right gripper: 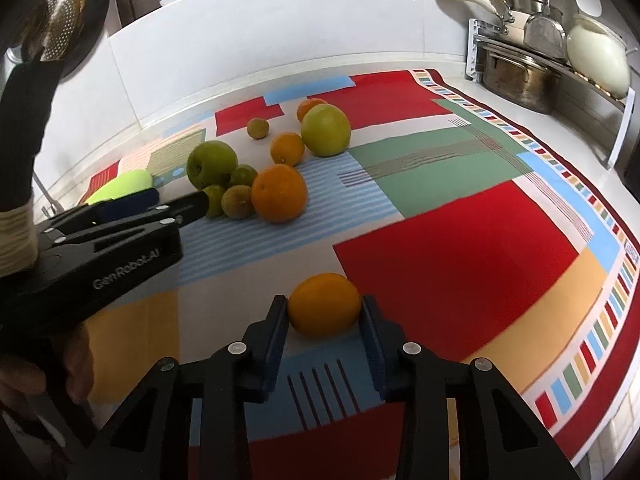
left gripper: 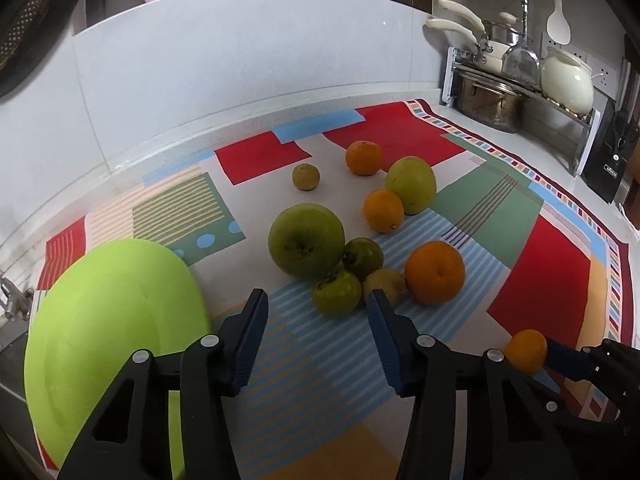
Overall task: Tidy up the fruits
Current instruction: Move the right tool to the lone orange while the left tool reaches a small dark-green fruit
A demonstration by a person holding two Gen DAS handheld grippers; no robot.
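Observation:
My right gripper (right gripper: pixel 324 306) is shut on an orange (right gripper: pixel 324 305), also seen in the left wrist view (left gripper: pixel 525 351) at the lower right. My left gripper (left gripper: pixel 318 300) is open and empty, just short of a cluster of fruit: a big green apple (left gripper: pixel 306 240), two small green persimmons (left gripper: pixel 337 293), a small yellow-green fruit (left gripper: pixel 385 285) and a large orange (left gripper: pixel 435 272). Farther back lie more oranges (left gripper: pixel 383 211) and a green fruit (left gripper: pixel 411 185). A lime-green plate (left gripper: pixel 108 320) sits at the left.
A patterned cloth (right gripper: pixel 460 240) covers the counter. A rack with pots and pans (left gripper: pixel 520 80) stands at the back right. A white backsplash wall (left gripper: pixel 240 72) runs behind. A tap (left gripper: pixel 16 300) is at the far left.

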